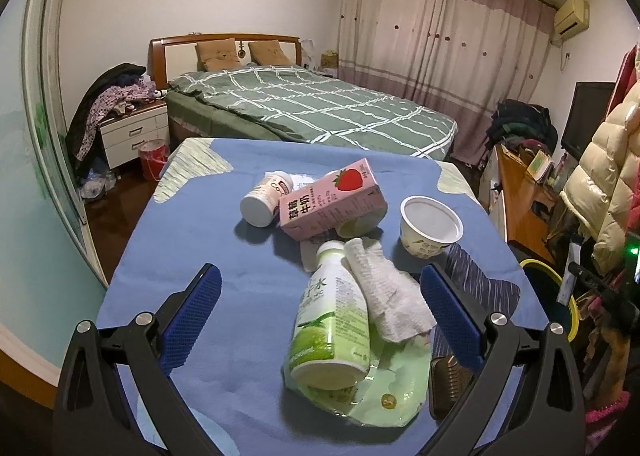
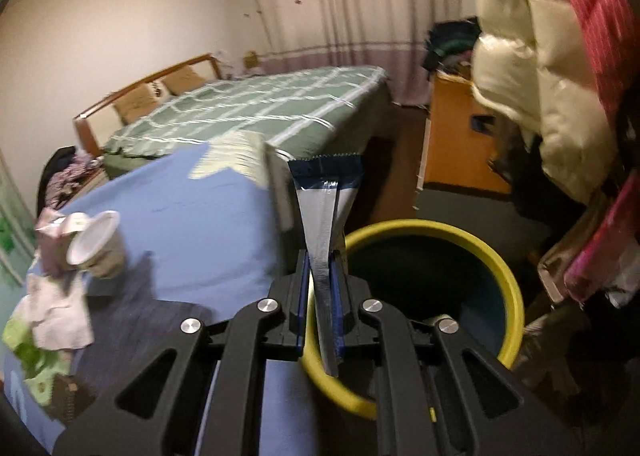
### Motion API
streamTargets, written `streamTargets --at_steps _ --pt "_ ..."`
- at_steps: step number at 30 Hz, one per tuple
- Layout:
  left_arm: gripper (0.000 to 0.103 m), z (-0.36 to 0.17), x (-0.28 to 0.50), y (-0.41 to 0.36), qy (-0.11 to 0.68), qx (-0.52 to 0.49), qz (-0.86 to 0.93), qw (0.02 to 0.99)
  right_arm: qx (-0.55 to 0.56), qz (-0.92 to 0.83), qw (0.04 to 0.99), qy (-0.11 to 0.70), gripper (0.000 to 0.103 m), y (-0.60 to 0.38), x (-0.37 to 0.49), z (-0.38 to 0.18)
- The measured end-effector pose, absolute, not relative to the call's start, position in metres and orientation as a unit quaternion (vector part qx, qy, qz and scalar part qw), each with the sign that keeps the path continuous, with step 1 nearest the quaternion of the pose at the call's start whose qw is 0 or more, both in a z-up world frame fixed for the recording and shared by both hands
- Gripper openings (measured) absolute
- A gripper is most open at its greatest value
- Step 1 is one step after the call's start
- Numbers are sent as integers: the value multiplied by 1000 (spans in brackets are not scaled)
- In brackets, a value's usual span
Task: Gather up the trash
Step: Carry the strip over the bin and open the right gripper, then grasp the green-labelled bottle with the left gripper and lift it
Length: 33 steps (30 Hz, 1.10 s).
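Right wrist view: right gripper (image 2: 323,276) clamped tight on a flat silver wrapper (image 2: 322,240) with a dark blue serrated top edge, no print readable; it sits over the near rim of the yellow-rimmed bin (image 2: 508,276) just beside the table edge. Frame is motion-blurred. Left wrist view: left gripper (image 1: 320,304) jaws spread wide, nothing between the pads, poised over the blue tablecloth (image 1: 168,256) with a lying green-label bottle (image 1: 332,328) between them; label Chinese, only "水" legible. Crumpled white tissue (image 1: 384,288) rests against the bottle, torn green packet (image 1: 392,388) under it. Farther out: pink strawberry milk carton (image 1: 334,200) marked "草莓牛奶", small white bottle (image 1: 266,198) on its side touching the carton, empty white cup (image 1: 430,226) upright, apart to the right. Green plaid bed (image 1: 320,108) behind the table.
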<state>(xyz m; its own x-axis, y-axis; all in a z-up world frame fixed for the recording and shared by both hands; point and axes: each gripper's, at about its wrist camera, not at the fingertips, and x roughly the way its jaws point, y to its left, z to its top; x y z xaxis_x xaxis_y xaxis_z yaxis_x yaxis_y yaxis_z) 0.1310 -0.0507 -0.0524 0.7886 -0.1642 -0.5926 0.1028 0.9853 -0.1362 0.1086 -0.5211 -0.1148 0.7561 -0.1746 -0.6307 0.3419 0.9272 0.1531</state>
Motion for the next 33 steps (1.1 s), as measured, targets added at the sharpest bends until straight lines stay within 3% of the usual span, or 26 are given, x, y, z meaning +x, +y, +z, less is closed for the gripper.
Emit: streamTargets --at_steps 9,11,13,15,33 --pt "98 -53 138 -64 328 -31 -76 941 154 -166 916 333 11 -545 114 -138" --pt "98 -52 138 -66 327 -27 -79 941 152 -173 916 330 20 -546 111 -138" --pt "98 -51 138 -69 328 -24 -83 941 149 -184 917 322 36 -545 107 -135" --pt "98 -52 138 -71 331 -20 -88 939 153 -184 918 317 40 -547 104 -133" --pt "95 -88 139 -75 357 18 -104 928 157 -170 926 299 42 -533 96 -116"
